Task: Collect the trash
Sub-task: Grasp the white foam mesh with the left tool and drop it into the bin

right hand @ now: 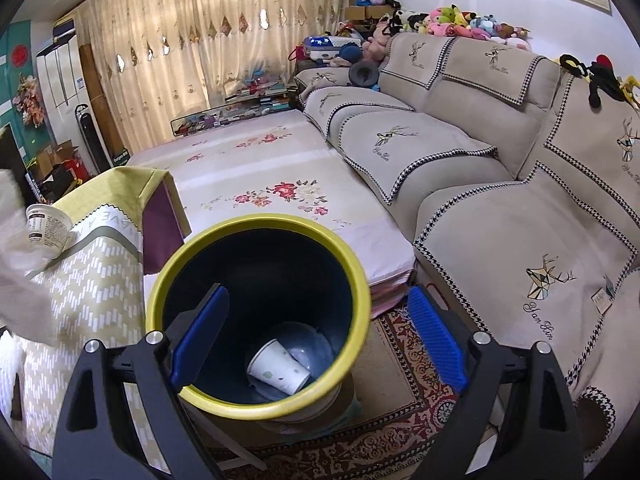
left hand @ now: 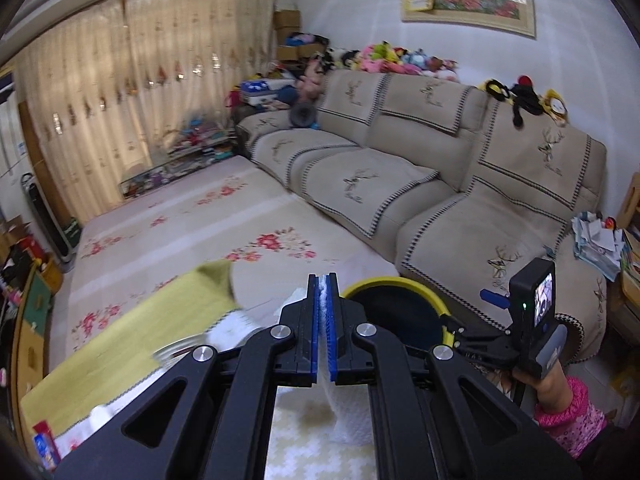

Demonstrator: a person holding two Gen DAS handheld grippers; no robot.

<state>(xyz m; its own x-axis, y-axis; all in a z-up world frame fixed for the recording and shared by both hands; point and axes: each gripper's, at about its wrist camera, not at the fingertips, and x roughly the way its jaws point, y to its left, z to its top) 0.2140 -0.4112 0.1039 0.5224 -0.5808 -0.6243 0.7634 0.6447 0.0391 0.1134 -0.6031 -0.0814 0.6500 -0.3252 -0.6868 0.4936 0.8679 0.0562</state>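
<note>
My left gripper [left hand: 323, 282] is shut on a white tissue [left hand: 350, 412], which is pinched between the blue pads and hangs below them over the table's yellow-green cloth [left hand: 120, 340]. Just beyond it stands the dark bin with a yellow rim [left hand: 394, 282]. In the right wrist view the bin [right hand: 360, 280] sits directly under my right gripper [right hand: 318, 292], which is open, its pads touching nothing. A white paper cup [right hand: 278, 370] lies on the bin's bottom. Another white cup [right hand: 48, 228] lies on the table cloth [right hand: 100, 280] at the left, beside a blurred pale shape.
A beige sofa [right hand: 500, 184] runs along the right, with soft toys [right hand: 472, 20] on its back. A floral mat [right hand: 260, 168] covers the low platform behind the bin. A patterned rug [right hand: 404, 420] lies under the bin. Papers [left hand: 596, 240] pile on the sofa's arm.
</note>
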